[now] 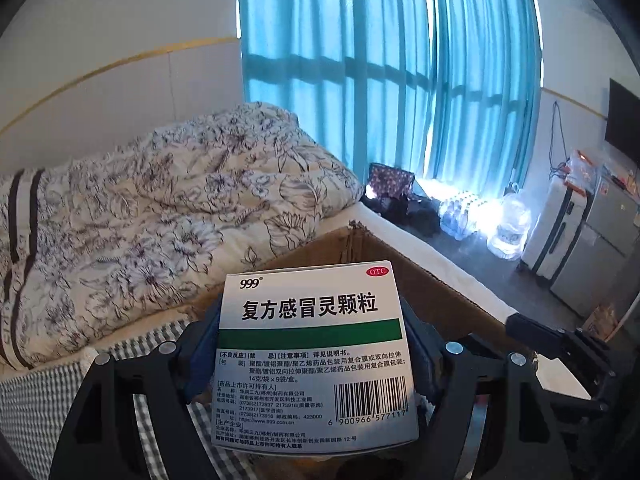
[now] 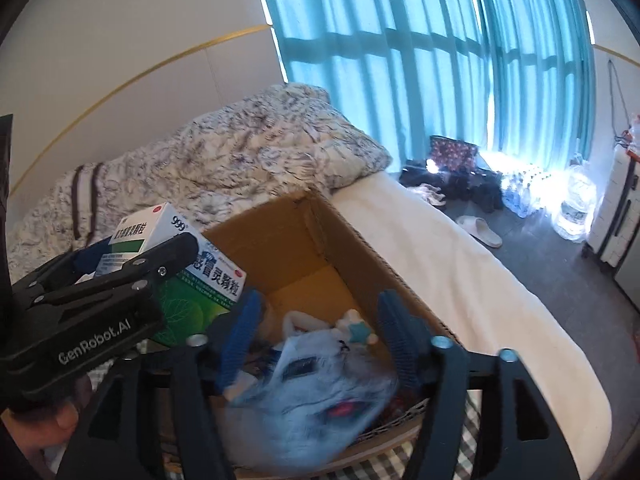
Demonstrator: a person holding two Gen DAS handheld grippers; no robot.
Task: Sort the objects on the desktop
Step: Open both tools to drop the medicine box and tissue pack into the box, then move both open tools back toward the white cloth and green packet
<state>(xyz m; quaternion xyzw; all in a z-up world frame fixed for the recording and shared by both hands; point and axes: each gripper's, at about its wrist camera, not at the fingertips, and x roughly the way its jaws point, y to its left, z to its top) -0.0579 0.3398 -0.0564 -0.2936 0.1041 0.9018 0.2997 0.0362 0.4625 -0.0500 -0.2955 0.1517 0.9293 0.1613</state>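
Note:
My left gripper is shut on a white 999 medicine box with a green band, held upright just in front of an open cardboard box. The right wrist view shows that same white medicine box in the left gripper, at the cardboard box's left edge. A second, green medicine box leans there too. My right gripper is open over the cardboard box. Below its blue fingers is a blurred white-and-blue plastic bag, beside a small figurine.
The cardboard box sits on a bed with a floral quilt, a white mattress and a checked cloth. On the floor to the right are a slipper, water bottles and a suitcase.

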